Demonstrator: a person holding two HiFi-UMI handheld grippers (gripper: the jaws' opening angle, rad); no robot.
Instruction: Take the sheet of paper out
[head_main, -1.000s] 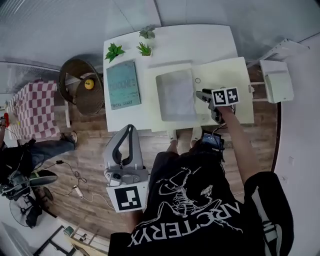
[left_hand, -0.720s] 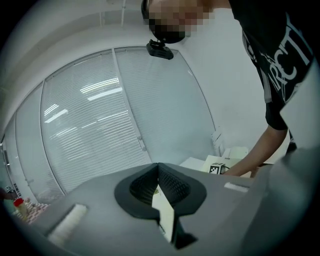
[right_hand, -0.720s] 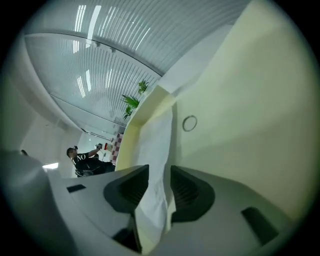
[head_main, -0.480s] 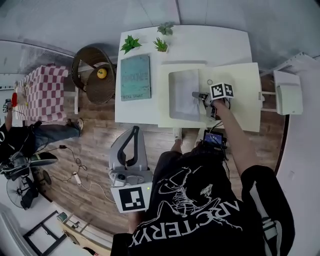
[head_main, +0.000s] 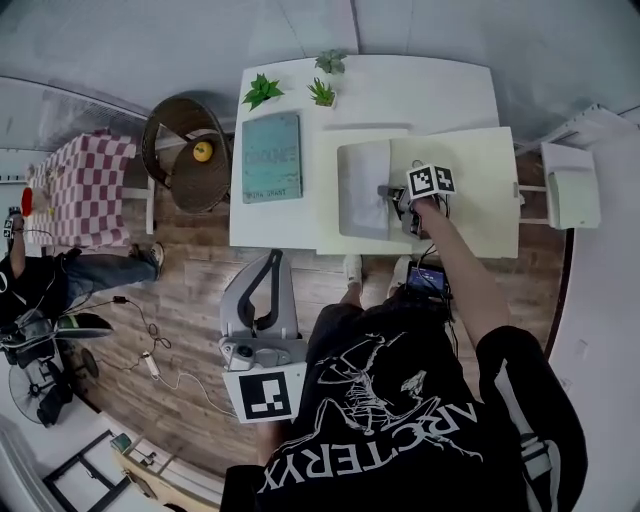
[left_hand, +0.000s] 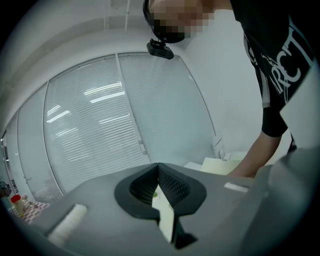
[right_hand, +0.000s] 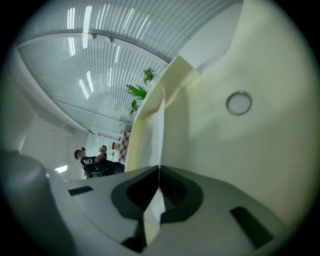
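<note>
An open cream folder lies on the white table, with a pale sheet of paper on its left half. My right gripper is at the sheet's right edge. Its jaws are closing tight, with that edge pinched between them. In the right gripper view the thin sheet rises on edge out of the right gripper, beside the folder's flap and its round snap. My left gripper hangs low over the floor, away from the table. Nothing is in the left gripper, whose tips meet.
A teal book lies left of the folder, with small green plants along the table's far edge. A wicker chair holding a yellow object and a checkered cloth stand to the left. A white stand is at the right.
My right gripper has moved left and down to the sheet's right edge and its jaws have shut on it. The left gripper has stayed put.
</note>
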